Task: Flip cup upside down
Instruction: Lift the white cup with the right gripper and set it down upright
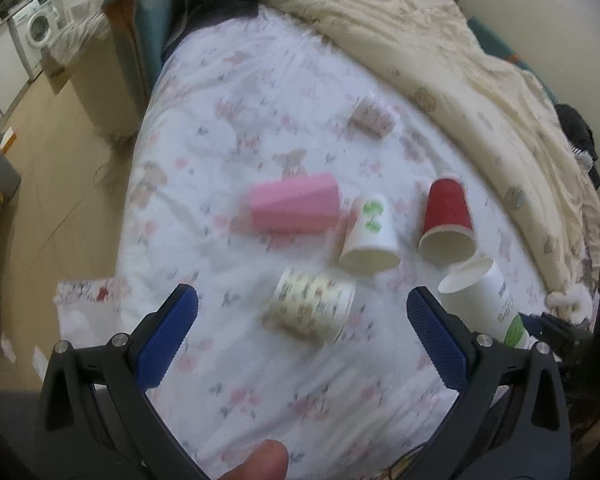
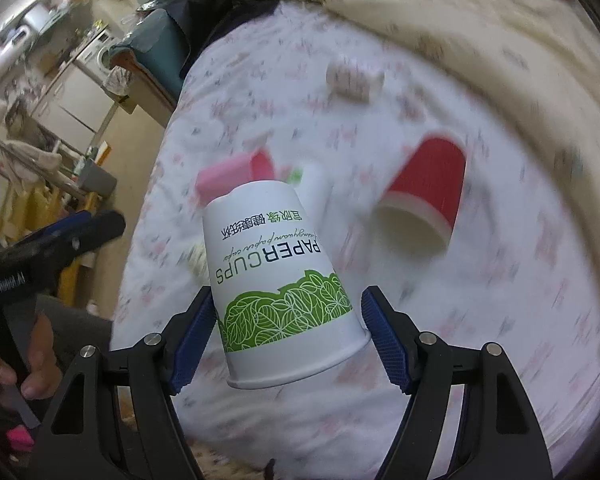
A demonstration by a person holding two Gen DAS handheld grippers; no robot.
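Observation:
A white paper cup with green leaves and "PAPER CUPS" print [image 2: 278, 280] sits between the fingers of my right gripper [image 2: 286, 334], base pointing away and rim toward the camera; the left pad touches it and the right pad is very close. The same cup shows at the right in the left wrist view [image 1: 486, 300], raised above the bed. My left gripper [image 1: 302, 316] is open and empty above the floral sheet [image 1: 236, 360], near a patterned cup [image 1: 312, 306] lying on its side.
Other cups lie on the bed: pink [image 1: 294, 208], white with green print [image 1: 370, 238], red [image 1: 448, 220], and a small patterned one farther back [image 1: 372, 117]. A cream blanket [image 1: 460, 60] is bunched at the back right. The bed edge and wooden floor [image 1: 60, 184] are at left.

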